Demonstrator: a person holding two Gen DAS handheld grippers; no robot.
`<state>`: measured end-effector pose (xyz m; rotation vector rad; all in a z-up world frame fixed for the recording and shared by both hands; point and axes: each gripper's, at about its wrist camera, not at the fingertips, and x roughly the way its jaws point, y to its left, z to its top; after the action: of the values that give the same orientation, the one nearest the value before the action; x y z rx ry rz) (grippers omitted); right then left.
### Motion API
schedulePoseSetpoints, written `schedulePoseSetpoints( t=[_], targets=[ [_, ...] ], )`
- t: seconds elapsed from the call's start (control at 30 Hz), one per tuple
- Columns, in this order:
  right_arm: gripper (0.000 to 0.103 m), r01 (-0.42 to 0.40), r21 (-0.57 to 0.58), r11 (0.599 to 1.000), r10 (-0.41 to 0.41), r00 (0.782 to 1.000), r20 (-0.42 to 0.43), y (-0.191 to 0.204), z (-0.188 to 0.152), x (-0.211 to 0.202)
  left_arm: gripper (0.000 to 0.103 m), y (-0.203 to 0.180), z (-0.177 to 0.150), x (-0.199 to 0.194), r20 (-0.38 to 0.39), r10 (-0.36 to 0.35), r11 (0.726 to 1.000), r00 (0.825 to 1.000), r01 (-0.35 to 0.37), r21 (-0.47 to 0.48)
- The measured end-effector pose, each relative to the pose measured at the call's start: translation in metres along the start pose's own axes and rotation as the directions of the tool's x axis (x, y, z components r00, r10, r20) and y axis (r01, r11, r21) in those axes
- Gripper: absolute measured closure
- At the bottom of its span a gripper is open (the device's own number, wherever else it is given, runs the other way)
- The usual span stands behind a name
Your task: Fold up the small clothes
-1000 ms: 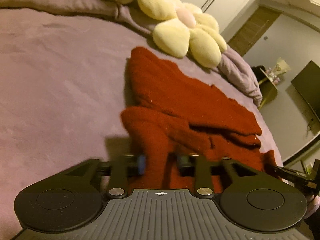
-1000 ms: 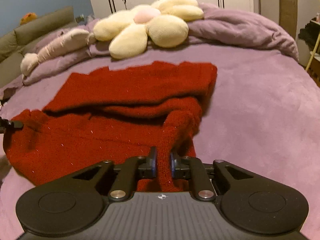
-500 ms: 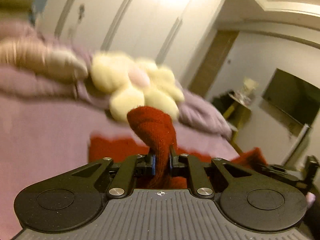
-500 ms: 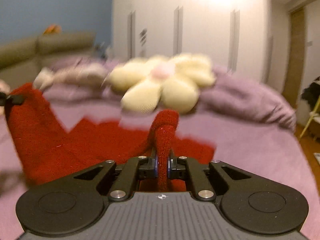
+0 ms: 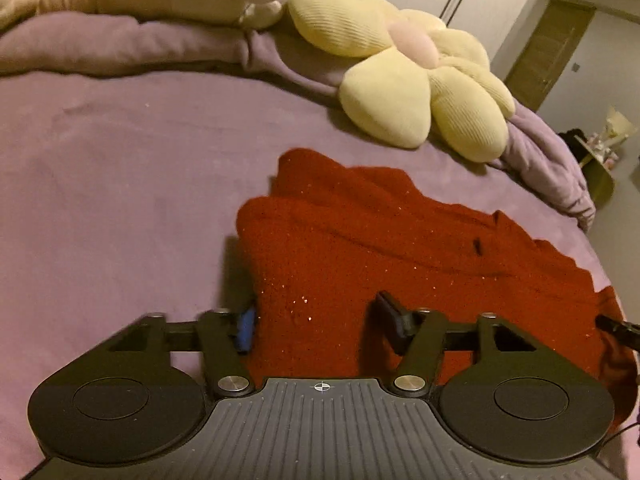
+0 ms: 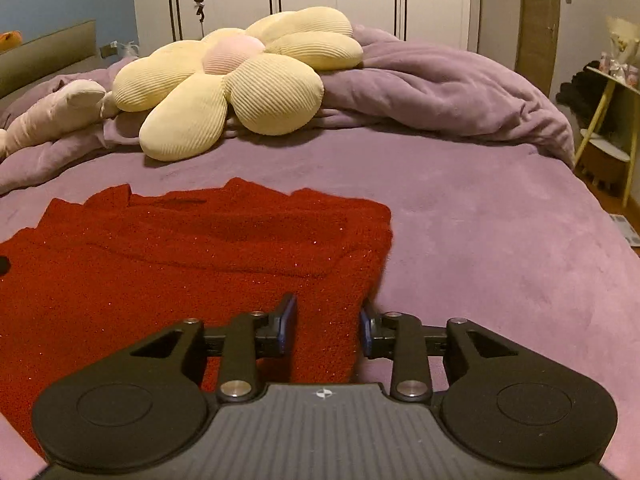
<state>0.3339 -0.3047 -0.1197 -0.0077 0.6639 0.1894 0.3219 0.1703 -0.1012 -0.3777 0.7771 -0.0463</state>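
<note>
Folded over onto bed (image 6: pixel 480 220), red knit (image 5: pixel 360 248); both grippers' fingers (image 5: pixel 245 330) just opening, released (soft, limp; pinch edges).

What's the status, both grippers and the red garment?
Left gripper and right gripper open, jaws just opened. Red garment folded flat on the bed, between both jaws, unpinched. Nothing blocking.

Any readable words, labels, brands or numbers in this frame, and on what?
None can be read.
red knitted garment: no tag or print showing.
Flower cushion: plain.
Each gripper body carries only a small crosshair mark, no letters.
Items on the side shelf: too small to read.
</note>
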Motion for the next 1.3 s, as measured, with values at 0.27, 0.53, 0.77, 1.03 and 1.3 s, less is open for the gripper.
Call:
schedulePoseSetpoints(
  t=[0.27, 0.53, 0.77, 1.03, 1.3],
  targets=[
    [0.096, 0.075, -0.255, 0.964, -0.026, 0.981, 0.191, 0.043, 0.029, -0.041, 0.088, -0.038, 0.038, -0.058, 0.208, -0.091, 0.991, 0.974, 0.068, 0.118],
    [0.095, 0.295, -0.14, 0.945, -0.242, 0.92, 0.309, 0.046, 0.086, 0.012, 0.085, -0.059, 0.071, -0.002, 0.321, 0.162, 0.98, 0.933, -0.191, 0.062],
    [0.073, 0.343, -0.068, 0.937, -0.339, 0.939, 0.063, 0.029, 0.063, 0.083, 0.065, -0.035, 0.033, 0.041, 0.178, 0.283, 0.956, 0.942, -0.292, 0.027],
    [0.057, -0.086, -0.047, 0.995, 0.093, 0.974, 0.209, 0.114, 0.041, 0.054, 0.036, -0.085, 0.043, 0.029, 0.327, 0.135, 0.983, 0.935, -0.168, 0.076],
    [0.023, 0.053, -0.225, 0.973, -0.003, 0.975, 0.22, 0.139, 0.015, 0.098, 0.028, -0.068, 0.036, 0.095, 0.215, 0.247, 0.957, 0.945, -0.273, 0.101]
  ],
)
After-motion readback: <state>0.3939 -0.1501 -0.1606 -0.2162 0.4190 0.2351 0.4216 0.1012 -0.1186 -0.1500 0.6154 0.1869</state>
